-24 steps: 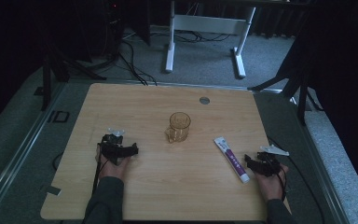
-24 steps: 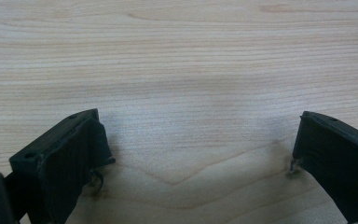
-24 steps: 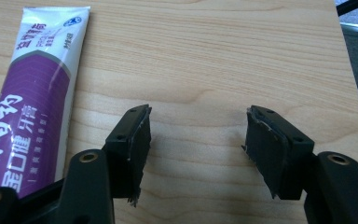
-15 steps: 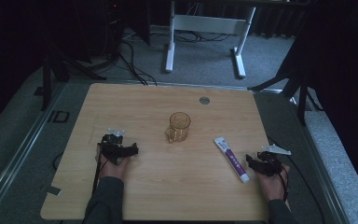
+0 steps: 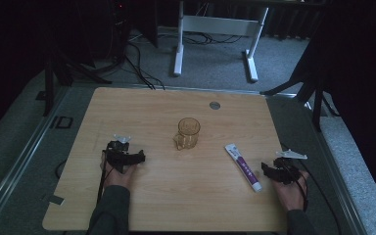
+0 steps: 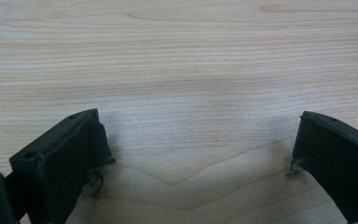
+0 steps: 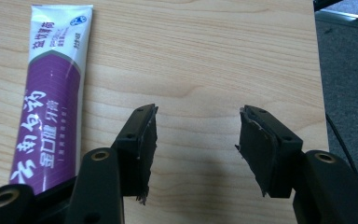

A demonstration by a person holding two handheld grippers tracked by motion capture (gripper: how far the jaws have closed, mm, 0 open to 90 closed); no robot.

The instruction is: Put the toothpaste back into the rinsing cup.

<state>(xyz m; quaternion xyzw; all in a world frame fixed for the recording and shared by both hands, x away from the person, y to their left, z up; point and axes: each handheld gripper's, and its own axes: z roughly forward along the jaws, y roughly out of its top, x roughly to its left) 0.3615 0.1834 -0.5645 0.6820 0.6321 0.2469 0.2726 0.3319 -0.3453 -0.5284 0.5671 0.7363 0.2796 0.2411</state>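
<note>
Two grippers low over a pale wooden table [image 5: 142,107], one in each hand. Left gripper [image 5: 138,157] near the left edge, held in the left hand [image 5: 120,172], sleeve trailing to the bottom of the high view. In the left gripper view, jaws spread wide, bare wood grain between them, nothing gripped. Right gripper [image 5: 269,170] near the right front corner, in the right hand [image 5: 289,188], cable looping off past the table edge. In the right gripper view, jaws parted to a moderate gap, again only bare wood between the pads, nothing held. Just beside the right gripper, to its left, a toothpaste tube [image 5: 244,167] flat on the table, white and purple with printed characters, cap end toward the person, crimped end angled away toward the centre; apart from the nearer jaw in the right gripper view, though only narrowly. Mid-table, well apart from both grippers, an amber glass mug [image 5: 188,133] upright, handle seemingly toward the front-left, hard to be sure in the dim light. Farther back, a small grey disc [image 5: 215,105] set in the tabletop.
</note>
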